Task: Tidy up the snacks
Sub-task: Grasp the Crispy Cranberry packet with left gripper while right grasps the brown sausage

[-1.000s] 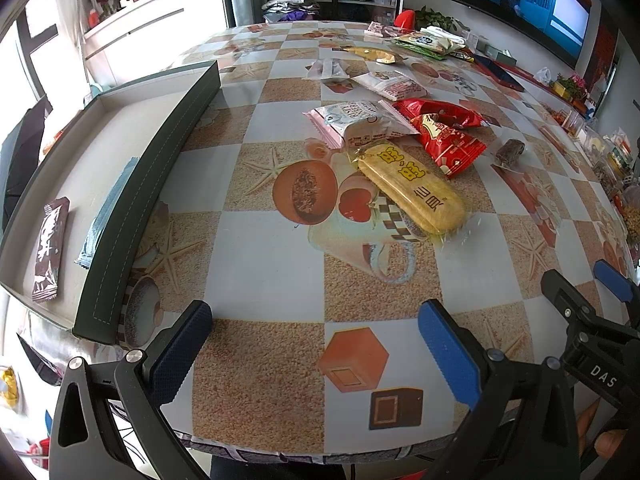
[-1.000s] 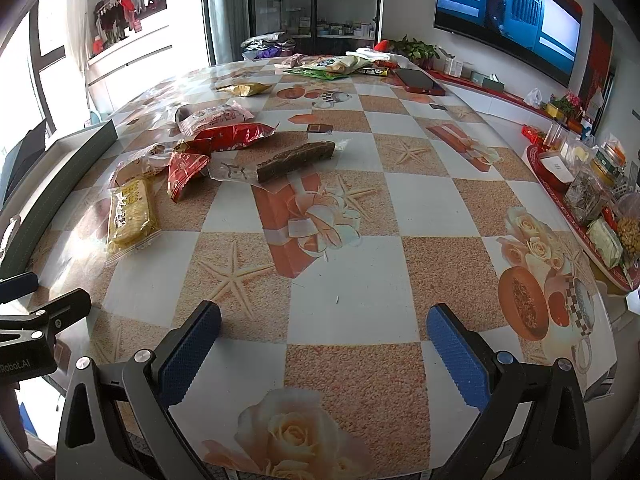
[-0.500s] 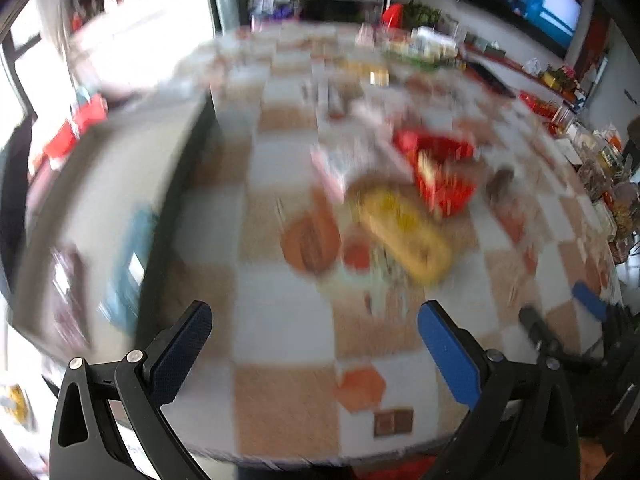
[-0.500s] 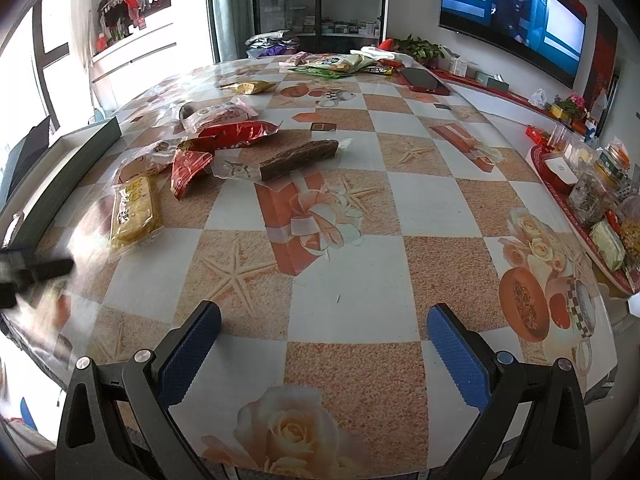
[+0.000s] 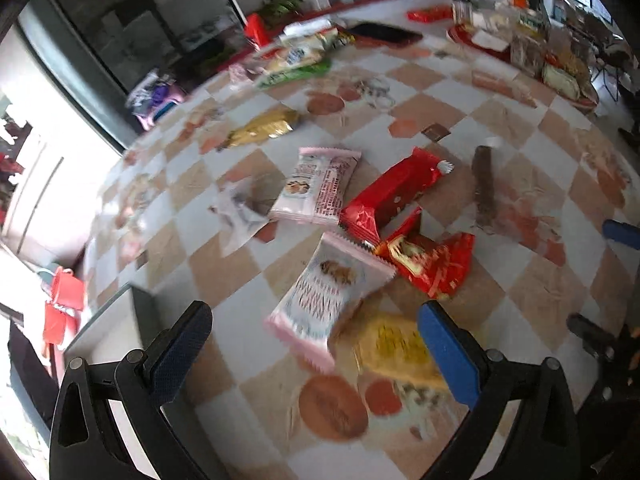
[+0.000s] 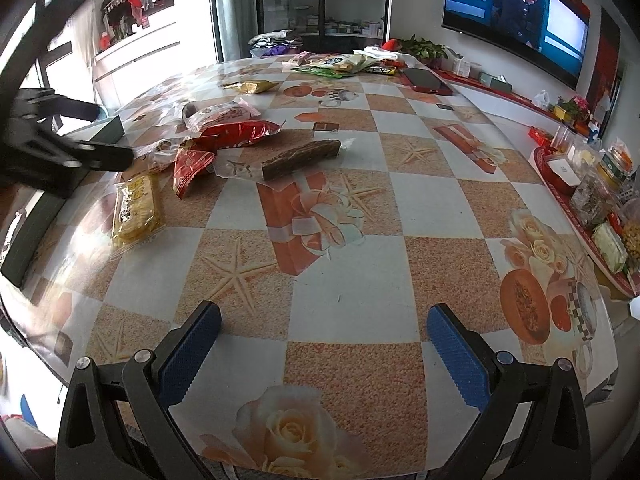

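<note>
While both claws are held wide and empty, the yellow packet (image 5: 400, 346) is seen on the table (image 6: 344, 272) just ahead of the left claw (image 5: 316, 344), its long axis angled rightward, far left of the right claw (image 6: 324, 336).

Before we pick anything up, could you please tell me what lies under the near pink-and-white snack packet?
Under the pink-and-white snack packet, its near right edge overlaps the yellow snack pack; elsewhere it covers checkered tablecloth. Anything beneath its middle is hidden.

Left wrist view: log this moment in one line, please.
left gripper: open, over pink pack | right gripper: open, empty | snacks loose on table
</note>
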`<state>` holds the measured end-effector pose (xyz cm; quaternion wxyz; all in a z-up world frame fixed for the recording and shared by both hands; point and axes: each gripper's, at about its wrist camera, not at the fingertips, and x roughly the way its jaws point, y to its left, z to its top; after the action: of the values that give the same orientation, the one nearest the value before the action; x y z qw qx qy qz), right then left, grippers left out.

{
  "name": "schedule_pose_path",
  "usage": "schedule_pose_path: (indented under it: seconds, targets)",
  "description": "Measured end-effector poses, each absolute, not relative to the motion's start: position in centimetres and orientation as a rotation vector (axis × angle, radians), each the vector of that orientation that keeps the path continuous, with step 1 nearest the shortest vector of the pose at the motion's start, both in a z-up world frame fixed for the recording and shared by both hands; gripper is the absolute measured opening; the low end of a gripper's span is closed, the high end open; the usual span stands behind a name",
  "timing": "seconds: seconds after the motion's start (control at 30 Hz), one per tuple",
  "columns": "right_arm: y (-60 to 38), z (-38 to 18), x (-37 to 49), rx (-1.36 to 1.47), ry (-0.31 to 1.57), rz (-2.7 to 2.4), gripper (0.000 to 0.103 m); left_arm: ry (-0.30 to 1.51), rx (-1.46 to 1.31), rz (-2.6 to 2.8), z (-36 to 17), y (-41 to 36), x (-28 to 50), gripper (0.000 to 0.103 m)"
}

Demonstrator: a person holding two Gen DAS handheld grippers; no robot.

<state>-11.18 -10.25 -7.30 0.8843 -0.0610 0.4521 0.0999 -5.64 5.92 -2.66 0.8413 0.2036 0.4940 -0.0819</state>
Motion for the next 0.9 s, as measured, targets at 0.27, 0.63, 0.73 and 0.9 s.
schedule_pose_path:
  seconds: [0.27,0.63,0.73,0.9]
  targets:
    - [-10.3,-7.5,-11.2,-0.125,0.944,0.215,0.103,1.212,0.315,-0.259,-6.0,6.7,-1.8,0.09]
    - [-10.3,-7.6,-11.0,-0.126,0.962,0.218,0.103,1.194,0.085,-0.145,-5.5,9.2,-5.0,0.043]
    - [-10.5,-7.6,-11.0,-0.136,0.967,0.244,0.103,1.18,0.032,-0.087,-5.5,10.1,-6.4,0.043]
    - [-10.5,-7.6,-10.8,-0.146,0.995,0.26,0.103,1.172,0.053,-0.025,-5.6,10.7,-7.0,0.062]
